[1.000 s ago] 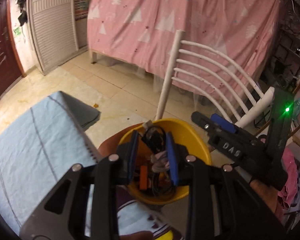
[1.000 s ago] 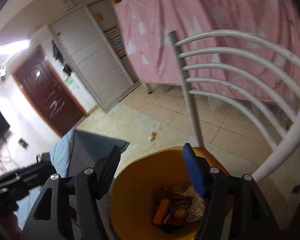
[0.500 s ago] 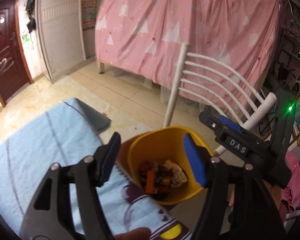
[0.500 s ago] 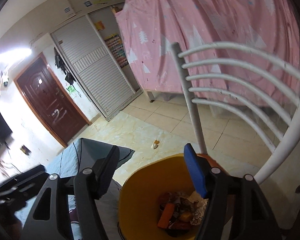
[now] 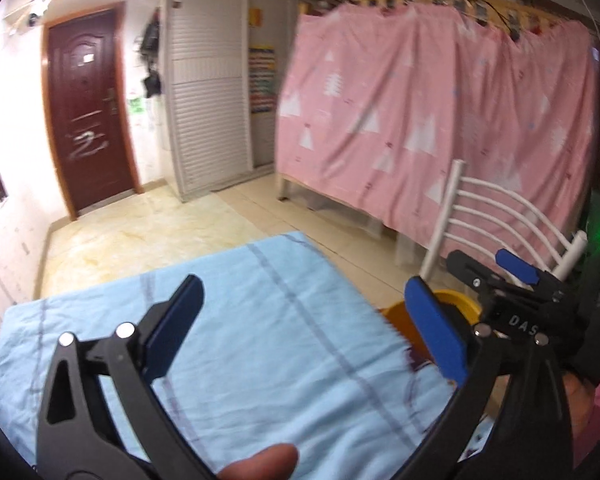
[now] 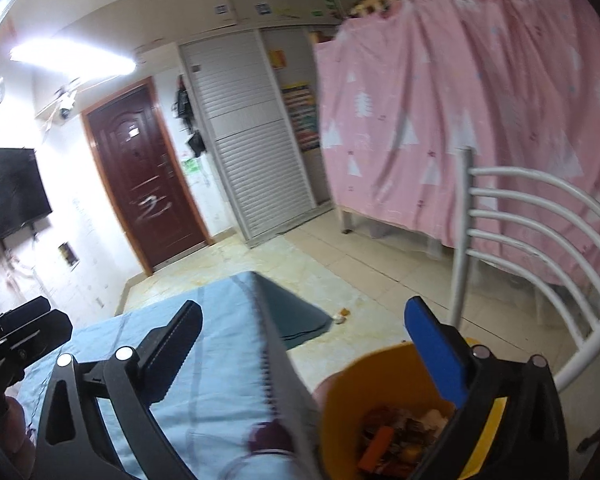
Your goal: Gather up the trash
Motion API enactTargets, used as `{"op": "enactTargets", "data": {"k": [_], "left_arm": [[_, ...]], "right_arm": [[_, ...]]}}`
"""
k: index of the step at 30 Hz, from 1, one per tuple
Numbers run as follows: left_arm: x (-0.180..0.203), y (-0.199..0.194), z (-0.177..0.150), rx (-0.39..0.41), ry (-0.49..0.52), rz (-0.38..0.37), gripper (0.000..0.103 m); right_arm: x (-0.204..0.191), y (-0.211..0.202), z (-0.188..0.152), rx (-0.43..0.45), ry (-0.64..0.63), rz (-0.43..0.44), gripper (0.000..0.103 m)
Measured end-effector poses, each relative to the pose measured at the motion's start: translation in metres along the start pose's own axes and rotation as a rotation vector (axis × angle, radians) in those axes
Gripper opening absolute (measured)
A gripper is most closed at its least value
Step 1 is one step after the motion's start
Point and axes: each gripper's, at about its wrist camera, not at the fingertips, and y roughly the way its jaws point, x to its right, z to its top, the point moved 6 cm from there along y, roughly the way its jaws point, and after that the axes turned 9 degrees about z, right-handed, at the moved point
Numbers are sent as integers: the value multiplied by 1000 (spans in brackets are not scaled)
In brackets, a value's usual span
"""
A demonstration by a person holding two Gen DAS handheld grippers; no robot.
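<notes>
The room is mostly the pink curtain with its white tree print, hanging at about two o'clock from where the person stands, with the dark red door away at ten o'clock and white slatted cupboard doors between them. Nearer in, a table under a pale blue cloth fills the foreground, and a white chair with a curved slatted back stands at three o'clock, close beside it.

The yellow bin sits low at about four o'clock, just off the table edge and right next to the chair. It holds a jumble of trash: an orange stick-like piece, something pale and crumpled, darker scraps I can't make out. It looks roughly a third full, though its far side is hidden.

Both tools carry nothing. The left gripper hangs over the cloth with its fingers spread wide, nothing between them; the right gripper is equally wide apart, hanging between table edge and bin.

By my judgement this is the gap between drops: nothing in hand, so the next move calls for finding another scrap. One small orange and white bit lies on the floor tiles at one o'clock, beyond the table corner, a likely candidate. The cloth shows no obvious litter.
</notes>
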Motion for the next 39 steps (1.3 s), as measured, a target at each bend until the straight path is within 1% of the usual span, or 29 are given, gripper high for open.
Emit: {"op": "enactTargets", "data": {"k": [6, 8, 11, 15, 19, 22, 27, 30, 33, 39], "left_arm": [[-64, -10, -16, 14, -62, 133, 96], [-88, -13, -24, 11, -83, 194, 96], [-117, -16, -35, 7, -117, 265, 96], [-149, -19, -49, -6, -170, 319, 96], [-174, -22, -61, -14, -203, 368, 96], [-188, -25, -70, -18, -216, 388, 96], [-199, -22, -78, -29, -233, 394, 96], [-202, -19, -79, -24, -247, 383, 96], [-209, -16, -83, -35, -275, 365, 96], [-216, -12, -84, -42, -293, 375, 96]], "right_arm": [[-59, 20, -9, -43, -80, 95, 94], [-80, 26, -13, -56, -104, 131, 94], [-113, 36, -21, -88, -134, 192, 94], [-149, 46, -30, -116, -187, 245, 94], [-173, 53, -37, -134, -217, 279, 94], [-188, 60, -43, -149, -241, 294, 94], [-207, 67, -52, -159, -284, 291, 94], [-210, 68, -55, -161, -308, 286, 94], [-214, 70, -57, -163, -326, 289, 94], [-218, 71, -61, -170, -356, 289, 94]]}}
